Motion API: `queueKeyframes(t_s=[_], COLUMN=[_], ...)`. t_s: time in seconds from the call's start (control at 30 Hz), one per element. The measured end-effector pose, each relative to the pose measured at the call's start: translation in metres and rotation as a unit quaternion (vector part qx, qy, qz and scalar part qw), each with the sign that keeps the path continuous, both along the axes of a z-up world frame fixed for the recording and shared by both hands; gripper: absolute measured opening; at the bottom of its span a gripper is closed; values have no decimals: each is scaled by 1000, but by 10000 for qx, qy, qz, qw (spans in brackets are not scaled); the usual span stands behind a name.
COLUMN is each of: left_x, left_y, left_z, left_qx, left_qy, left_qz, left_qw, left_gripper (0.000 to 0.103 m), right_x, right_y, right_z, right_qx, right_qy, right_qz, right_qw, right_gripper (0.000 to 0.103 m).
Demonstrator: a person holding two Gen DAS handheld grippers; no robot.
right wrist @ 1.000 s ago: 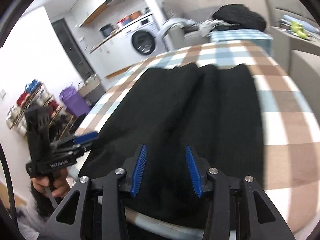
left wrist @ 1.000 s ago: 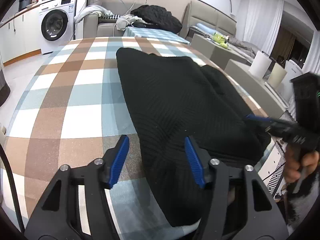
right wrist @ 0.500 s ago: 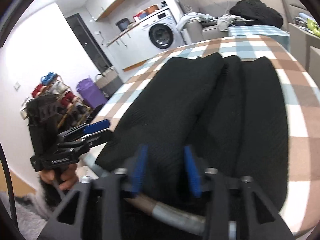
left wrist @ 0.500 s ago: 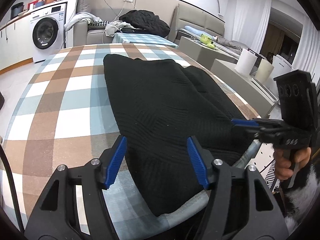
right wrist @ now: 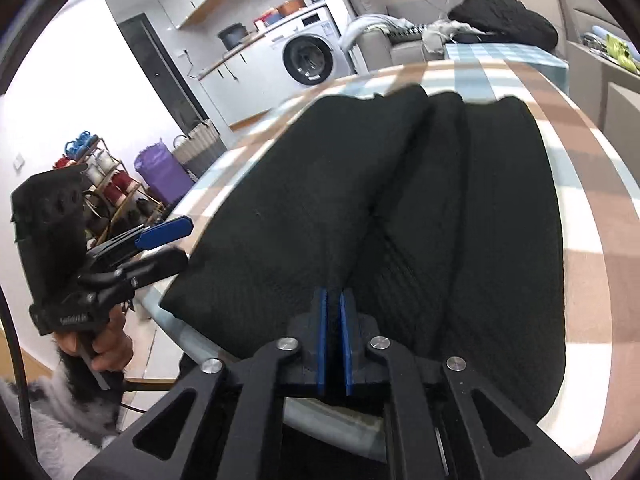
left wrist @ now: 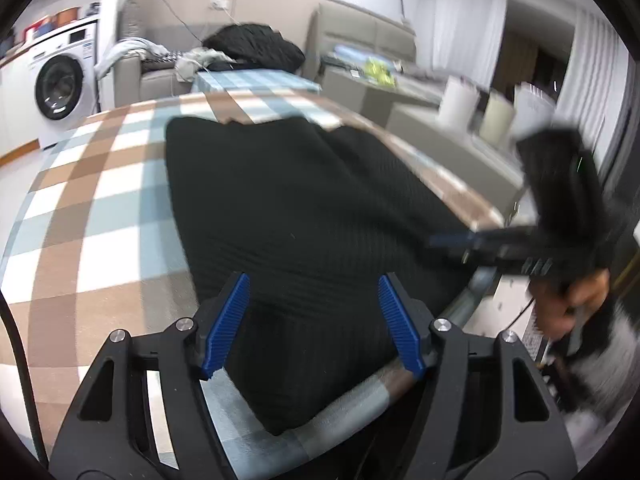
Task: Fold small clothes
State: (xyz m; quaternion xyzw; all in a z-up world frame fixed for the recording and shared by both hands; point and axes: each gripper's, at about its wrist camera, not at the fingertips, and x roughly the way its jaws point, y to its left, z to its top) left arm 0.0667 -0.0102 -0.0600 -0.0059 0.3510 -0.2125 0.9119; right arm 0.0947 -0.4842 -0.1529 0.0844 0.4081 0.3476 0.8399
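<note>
Left wrist view: the left gripper (left wrist: 314, 322) stands released, its jaws having just been widening, with the near hem of the black knit garment (left wrist: 296, 216) lying between the blue pads, untouched. The garment lies on the checked tablecloth (left wrist: 100, 208). Right wrist view: the right gripper (right wrist: 333, 340) has just clenched at the garment's near edge (right wrist: 400, 220); whether fabric is pinched cannot be told.
</note>
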Motion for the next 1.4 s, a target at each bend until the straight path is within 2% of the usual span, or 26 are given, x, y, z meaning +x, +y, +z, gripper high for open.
queueKeyframes(t_s=[0.03,0.1,0.23,0.33,0.4,0.5,0.63,0.67,0.73,0.8,0.87,0.9,1.03,1.1,1.17,1.2,1.23,1.3,1.4], left_x=[1,3,3,3,4,5,8,8,9,9,8,8,5,6,9,8,8,7,11], left_y=[-5,-12,-18,-13,-5,6,21,24,29,34,37,40,47,50,51,51,51,50,48], left_z=[-6,-16,-21,-18,-14,-7,-4,-4,-5,-5,-3,-1,3,3,0,-1,-2,-4,-8], left_qx=[148,355,517,197,30,-126,-282,-304,-338,-384,-468,-532,-557,-568,-577,-549,-490,-438,-441], left_qy=[67,173,140,230,242,184,180,190,224,246,241,232,195,208,274,288,285,292,351], left_qz=[-33,-70,-157,-195,-143,-4,170,203,269,313,333,348,443,484,513,527,553,568,556], left_qw=[9999,9992,9984,9994,9996,9998,9993,9992,9988,9985,9981,9977,9973,9970,9966,9967,9969,9970,9969], left_gripper=[64,64,66,66,66,66,66,66,66,66,66,66,68,68,68,68,68,68,68], right_x=[0,5,35,57,69,87,111,117,128,129,126,121,103,108,118,120,119,117,125], right_y=[-3,-14,-28,-28,-22,-13,10,18,30,36,37,35,12,5,2,0,-3,-18,-26], right_z=[3,11,6,-6,-6,-1,3,4,-2,0,5,14,50,42,22,14,9,4,3], right_qx=[48,131,-54,274,351,509,118,-30,-299,-471,-558,-592,-541,-784,-944,-1005,-983,-566,-299], right_qy=[-54,-181,17,412,419,407,249,232,378,248,157,-30,-539,-336,69,181,249,339,489], right_qz=[-30,-252,-641,-429,-266,-82,-51,-59,11,23,9,-1,-333,-456,-413,-402,-412,-484,-611], right_qw=[10000,9994,9979,9979,9982,9978,9996,9997,9988,9986,9983,9982,9965,9953,9947,9940,9940,9966,9965], right_gripper=[17,44,47,48,53,53,53,50,38,19,13,12,11,12,15,20,26,36,40])
